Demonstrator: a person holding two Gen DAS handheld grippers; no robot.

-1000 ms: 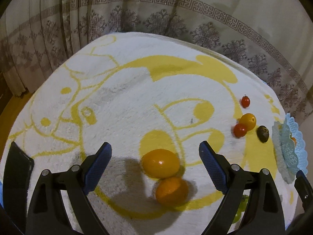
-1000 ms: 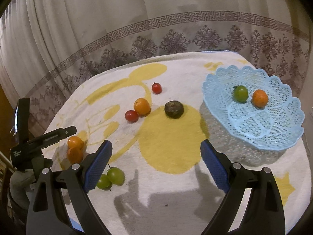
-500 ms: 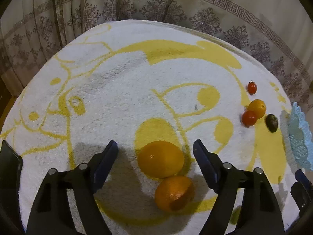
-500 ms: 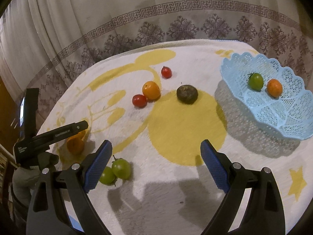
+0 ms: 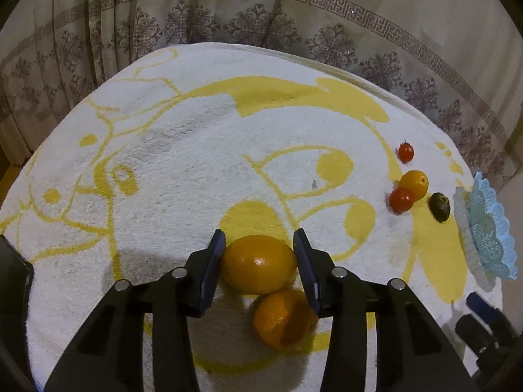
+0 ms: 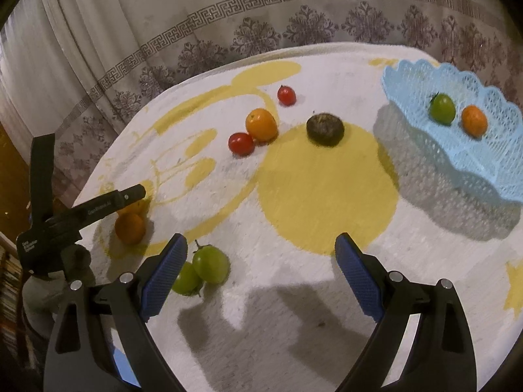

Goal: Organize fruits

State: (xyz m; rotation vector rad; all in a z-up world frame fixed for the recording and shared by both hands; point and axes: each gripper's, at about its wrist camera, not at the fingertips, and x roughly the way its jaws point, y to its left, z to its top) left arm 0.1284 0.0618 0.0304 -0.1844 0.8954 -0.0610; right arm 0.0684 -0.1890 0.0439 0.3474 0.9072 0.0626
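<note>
My left gripper (image 5: 259, 249) is shut on a yellow-orange fruit (image 5: 259, 264) on the towel, its blue pads touching both sides. A second orange (image 5: 283, 319) lies just below it, touching. In the right wrist view the left gripper (image 6: 130, 194) covers that fruit, with the second orange (image 6: 130, 228) beside it. My right gripper (image 6: 260, 272) is open and empty above the towel. Two green fruits (image 6: 210, 263) lie by its left finger. The blue basket (image 6: 425, 75) at the right holds a green fruit (image 6: 442, 108) and an orange one (image 6: 474, 121).
An orange (image 6: 261, 124), two red tomatoes (image 6: 241, 143) (image 6: 286, 95) and a dark fruit (image 6: 325, 128) lie mid-towel. A white and yellow towel (image 6: 320, 196) covers the table. A patterned curtain (image 6: 228, 32) hangs behind. The basket's edge (image 5: 487, 228) shows at right in the left wrist view.
My left gripper has closed its jaws from wide open onto the yellow-orange fruit. My right gripper has shifted left and forward, so the basket sits further right in its view.
</note>
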